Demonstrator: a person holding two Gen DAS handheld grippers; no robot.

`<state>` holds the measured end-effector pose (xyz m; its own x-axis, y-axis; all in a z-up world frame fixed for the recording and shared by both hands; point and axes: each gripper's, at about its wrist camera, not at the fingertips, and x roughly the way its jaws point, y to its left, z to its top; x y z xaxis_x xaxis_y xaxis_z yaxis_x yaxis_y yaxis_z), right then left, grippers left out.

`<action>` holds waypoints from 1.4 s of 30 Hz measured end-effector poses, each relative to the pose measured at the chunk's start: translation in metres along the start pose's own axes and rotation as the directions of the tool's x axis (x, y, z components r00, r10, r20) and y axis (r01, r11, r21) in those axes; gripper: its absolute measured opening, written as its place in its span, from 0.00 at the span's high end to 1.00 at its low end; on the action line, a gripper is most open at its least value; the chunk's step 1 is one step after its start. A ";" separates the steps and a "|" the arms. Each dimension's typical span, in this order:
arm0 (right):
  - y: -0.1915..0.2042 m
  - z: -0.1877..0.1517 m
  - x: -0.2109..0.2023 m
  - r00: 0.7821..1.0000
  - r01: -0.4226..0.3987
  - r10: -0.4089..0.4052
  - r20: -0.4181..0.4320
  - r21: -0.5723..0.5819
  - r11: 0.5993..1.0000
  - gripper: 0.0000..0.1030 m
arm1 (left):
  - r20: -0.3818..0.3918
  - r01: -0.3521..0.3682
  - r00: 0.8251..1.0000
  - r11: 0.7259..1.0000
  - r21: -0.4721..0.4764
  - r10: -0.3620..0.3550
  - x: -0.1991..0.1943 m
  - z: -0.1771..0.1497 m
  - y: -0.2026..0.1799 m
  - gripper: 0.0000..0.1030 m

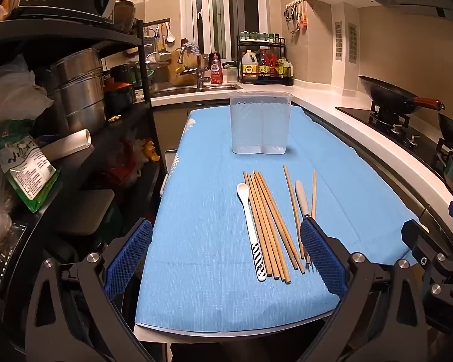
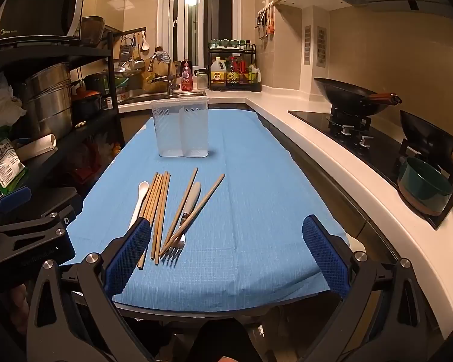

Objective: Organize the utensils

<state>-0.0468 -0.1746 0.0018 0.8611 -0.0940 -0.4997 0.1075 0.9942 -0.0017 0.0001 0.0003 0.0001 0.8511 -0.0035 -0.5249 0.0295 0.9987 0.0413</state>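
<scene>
Two grippers hover over the near edge of the bench (image 1: 196, 241), both tilted downward toward the utensils and both with their blue-padded fingers spread wide and holding nothing; the left gripper (image 1: 225, 256) looks along the blue cloth from the near left corner, and the right gripper (image 2: 226, 250) from the near right. The utensils lie loose toward the near end of the bench, roughly along its length, handles and tips pointing away, which probably suits a grasp from this end. A bundle of chopsticks (image 1: 265, 223) lies tight together, with a white spoon (image 1: 250, 220) touching its left side. Just to the right, apart from the bundle, a grey-handled fork (image 2: 187, 211) lies with its tines toward the near edge, and two stray chopsticks (image 2: 196, 208) cross over or beside it; whether they rest on the fork I cannot tell for certain. A clear holder (image 1: 261, 123) stands upright at the middle of the far half of the bench, empty, with a divider that seems to split it into two compartments, likely so that chopsticks and cutlery can be kept apart. Nothing has been sorted yet. The crossed pieces look the trickiest, since lifting one may drag another along.
</scene>
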 end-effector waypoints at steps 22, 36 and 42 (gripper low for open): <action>0.006 -0.005 0.003 1.000 -0.002 0.002 0.028 -0.003 1.000 0.05 | 0.002 0.002 1.000 1.000 0.003 -0.002 0.004 -0.007 -0.001 0.07; 0.002 -0.010 0.006 0.999 0.004 -0.004 0.035 0.002 1.000 0.05 | 0.020 0.015 1.000 1.000 0.006 -0.015 0.005 -0.011 -0.001 0.07; 0.004 -0.012 0.006 0.999 0.003 -0.003 0.035 -0.004 1.000 0.05 | 0.019 0.016 1.000 1.000 0.005 -0.016 0.005 -0.011 -0.001 0.07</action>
<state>-0.0470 -0.1707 -0.0115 0.8777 -0.0985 -0.4689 0.1081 0.9941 -0.0064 -0.0013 0.0001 -0.0126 0.8602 -0.0206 -0.5096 0.0460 0.9982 0.0374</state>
